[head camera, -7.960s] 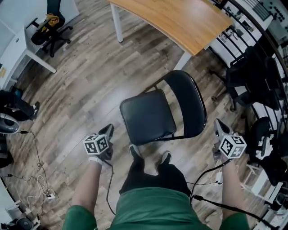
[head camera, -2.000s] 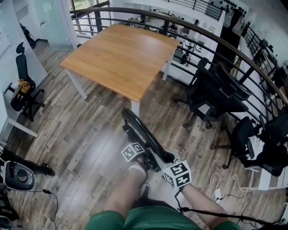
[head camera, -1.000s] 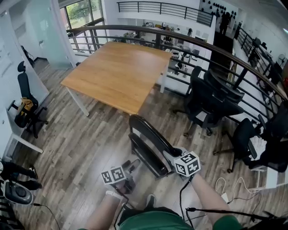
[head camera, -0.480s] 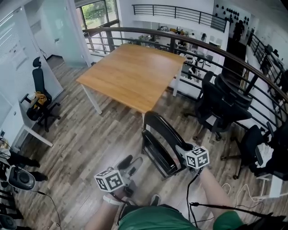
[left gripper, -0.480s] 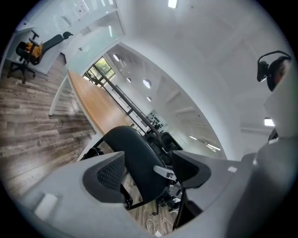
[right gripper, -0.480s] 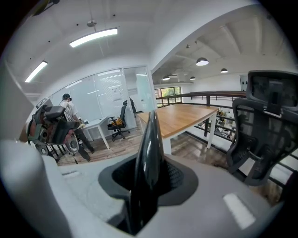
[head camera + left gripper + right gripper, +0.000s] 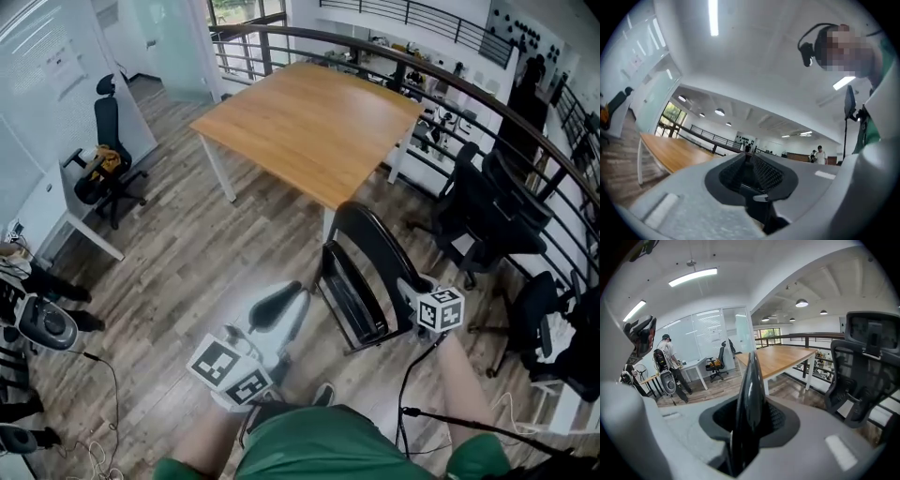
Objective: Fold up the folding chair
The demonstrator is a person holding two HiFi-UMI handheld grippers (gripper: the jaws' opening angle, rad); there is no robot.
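The black folding chair [image 7: 361, 281] stands folded flat on the wood floor, just in front of me. My right gripper [image 7: 409, 287] is shut on the edge of its backrest. In the right gripper view the dark backrest [image 7: 751, 376] rises between the pads of the right gripper [image 7: 749, 414]. My left gripper [image 7: 281, 305] hangs in the air to the chair's left, apart from it. In the left gripper view the left gripper [image 7: 750, 161] has its jaws closing, almost together, with nothing between them.
A large wooden table [image 7: 319, 122] stands beyond the chair. Black office chairs [image 7: 487, 216] crowd the right by a railing, and another office chair [image 7: 108, 159] stands at the left. Cables lie on the floor [image 7: 187, 262]. A person [image 7: 670, 362] stands far off.
My left gripper has risen from low by the chair's seat into the air, and its jaws have come together. The right gripper keeps its hold on the chair.
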